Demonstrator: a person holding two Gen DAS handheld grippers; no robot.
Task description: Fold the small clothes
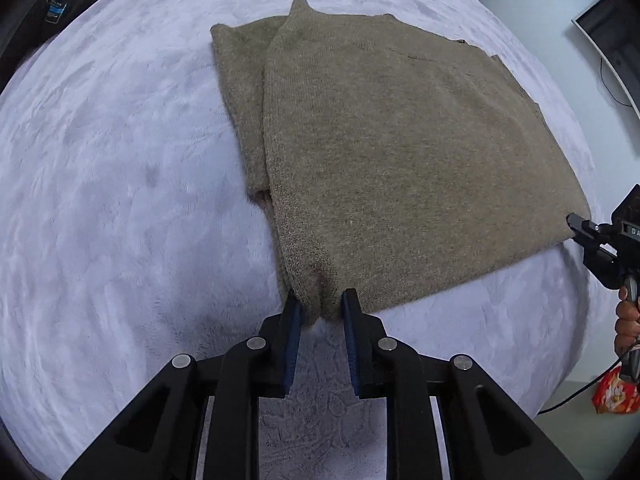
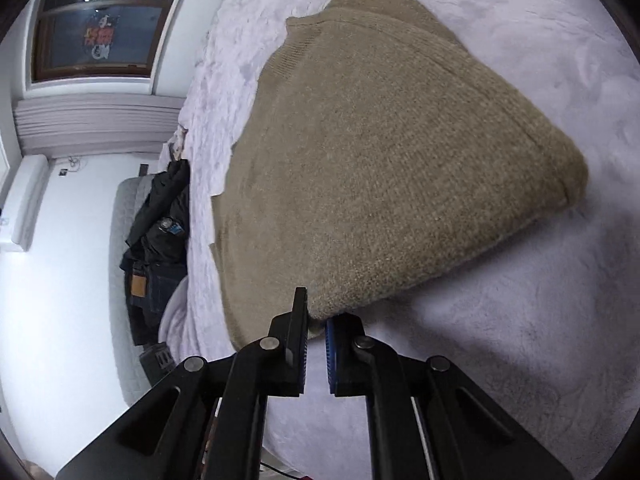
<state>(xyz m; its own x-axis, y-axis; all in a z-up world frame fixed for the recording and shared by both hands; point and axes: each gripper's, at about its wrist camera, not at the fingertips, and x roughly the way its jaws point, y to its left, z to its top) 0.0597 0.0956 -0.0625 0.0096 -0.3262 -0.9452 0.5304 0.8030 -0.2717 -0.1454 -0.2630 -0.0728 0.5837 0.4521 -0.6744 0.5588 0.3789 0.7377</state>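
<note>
A tan knitted sweater (image 1: 392, 152) lies flat on the pale plush bedcover (image 1: 120, 200), already doubled over, with one sleeve edge showing along its left side in the left wrist view. You have each of its two near corners pinched: your left gripper (image 1: 320, 312) is clamped on the corner bunched between its blue pads, and your right gripper (image 2: 316, 320) is clenched on the other corner, where the knit tucks in between the jaws. The garment stretches away from both tools toward the far side of the bed, its long axis running from the held hem to the neckline at the far end. Neither hand is nearer; both sit at the same edge, well apart. The likely next fold carries that hem forward over the body, so both corners would need to travel together. Dark clothing (image 2: 160, 232) is heaped beyond the bed's edge.
</note>
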